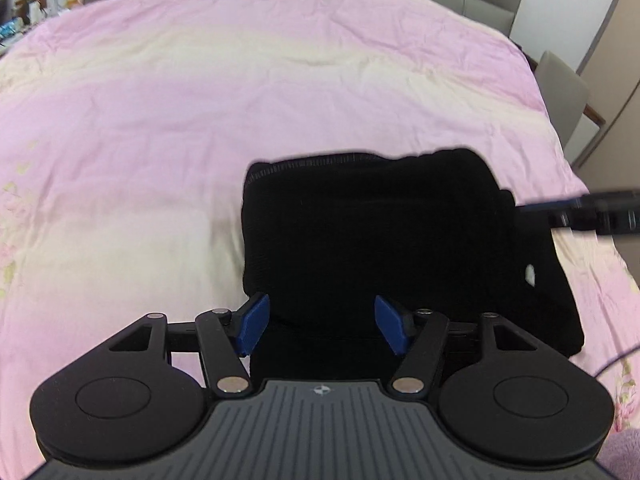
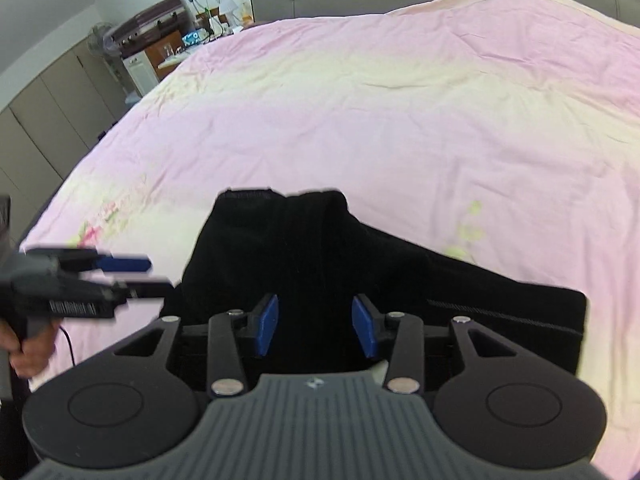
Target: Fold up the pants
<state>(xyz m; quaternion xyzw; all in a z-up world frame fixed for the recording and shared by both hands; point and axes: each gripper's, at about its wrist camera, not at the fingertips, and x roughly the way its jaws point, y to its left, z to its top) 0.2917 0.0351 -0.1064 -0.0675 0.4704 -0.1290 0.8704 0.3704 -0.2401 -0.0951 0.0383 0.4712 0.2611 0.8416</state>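
Here the folded black pants (image 1: 380, 248) are lying on the pink bedspread (image 1: 160, 120) near its front edge, while the left gripper (image 1: 322, 326) and right gripper (image 2: 316, 330) are both hovering above them, jaws apart, gripping nothing.
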